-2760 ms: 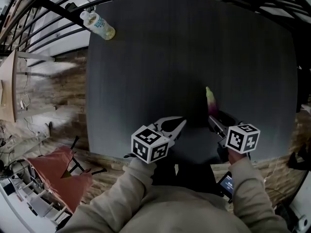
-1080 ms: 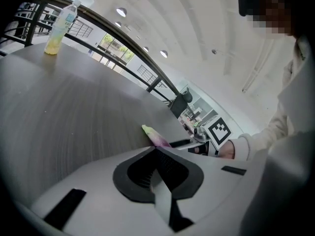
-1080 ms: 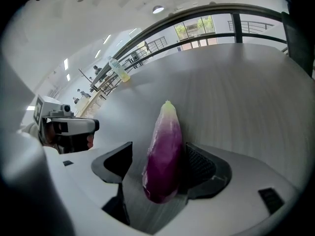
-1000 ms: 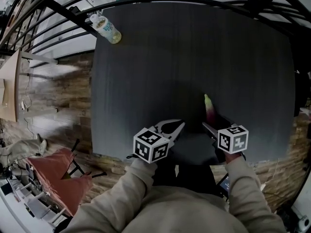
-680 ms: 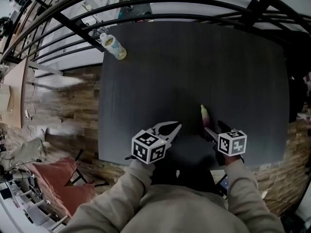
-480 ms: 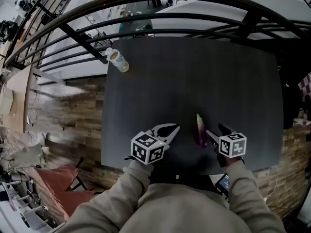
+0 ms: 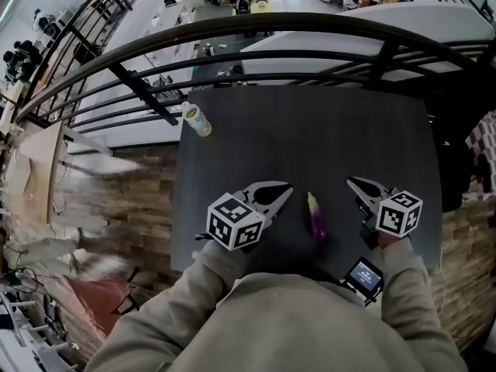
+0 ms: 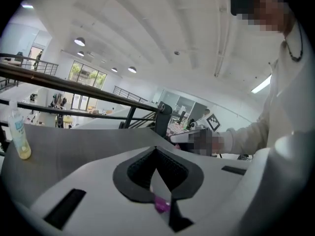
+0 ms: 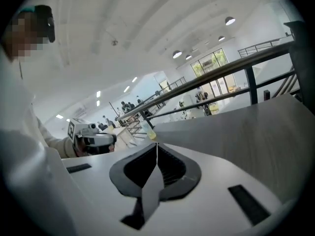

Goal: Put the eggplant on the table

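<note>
I see the eggplant (image 7: 316, 216) lying flat on the dark tabletop (image 7: 310, 130), free of both tools. It sits between them, just right of my left tool (image 7: 288, 190) and left of my right tool (image 7: 349, 181), with its pale stem end pointing away from me. My left tool's jaws are together on nothing, a sliver of purple showing beneath them in the left gripper view, and my right tool's jaws are closing, tips all but touching, with nothing between them. A plastic bottle (image 7: 197, 120) stands upright well ahead and left of the left tool, near the tabletop's far corner by the black railing (image 7: 256, 29).
</note>
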The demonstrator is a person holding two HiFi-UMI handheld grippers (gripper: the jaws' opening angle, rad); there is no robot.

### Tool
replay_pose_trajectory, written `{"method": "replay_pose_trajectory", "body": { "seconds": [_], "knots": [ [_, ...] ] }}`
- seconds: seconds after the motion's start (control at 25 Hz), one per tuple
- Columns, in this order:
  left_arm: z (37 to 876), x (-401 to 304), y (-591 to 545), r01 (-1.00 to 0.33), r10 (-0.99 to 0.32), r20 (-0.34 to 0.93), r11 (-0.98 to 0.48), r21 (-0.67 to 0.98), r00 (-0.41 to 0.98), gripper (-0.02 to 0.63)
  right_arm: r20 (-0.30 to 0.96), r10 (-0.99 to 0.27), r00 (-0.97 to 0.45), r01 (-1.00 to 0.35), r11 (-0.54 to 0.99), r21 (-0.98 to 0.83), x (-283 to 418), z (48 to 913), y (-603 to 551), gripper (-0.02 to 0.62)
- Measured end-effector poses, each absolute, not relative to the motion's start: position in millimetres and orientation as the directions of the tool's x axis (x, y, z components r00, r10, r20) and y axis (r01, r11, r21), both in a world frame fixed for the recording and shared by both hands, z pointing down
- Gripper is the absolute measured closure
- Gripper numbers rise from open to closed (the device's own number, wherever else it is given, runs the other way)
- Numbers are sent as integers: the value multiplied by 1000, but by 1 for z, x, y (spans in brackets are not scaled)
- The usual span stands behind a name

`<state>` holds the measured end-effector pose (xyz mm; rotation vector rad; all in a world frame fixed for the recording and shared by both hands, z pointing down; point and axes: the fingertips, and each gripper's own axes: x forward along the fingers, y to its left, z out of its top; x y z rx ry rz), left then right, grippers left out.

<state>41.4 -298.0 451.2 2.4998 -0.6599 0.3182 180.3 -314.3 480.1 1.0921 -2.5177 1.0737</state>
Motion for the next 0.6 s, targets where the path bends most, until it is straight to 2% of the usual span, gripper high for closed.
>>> {"method": "replay_pose_trajectory", "body": {
  "seconds": [0.2, 0.6],
  "knots": [
    [404, 59, -302, -488, -401, 282, -768, 415, 872, 606, 296, -562, -772, -620, 563, -546, 174, 402, -321, 580],
    [314, 80, -308, -422, -400, 135, -855, 302, 906, 606, 97, -606, -789, -579, 684, -444, 157, 297, -311, 583]
  ]
}}
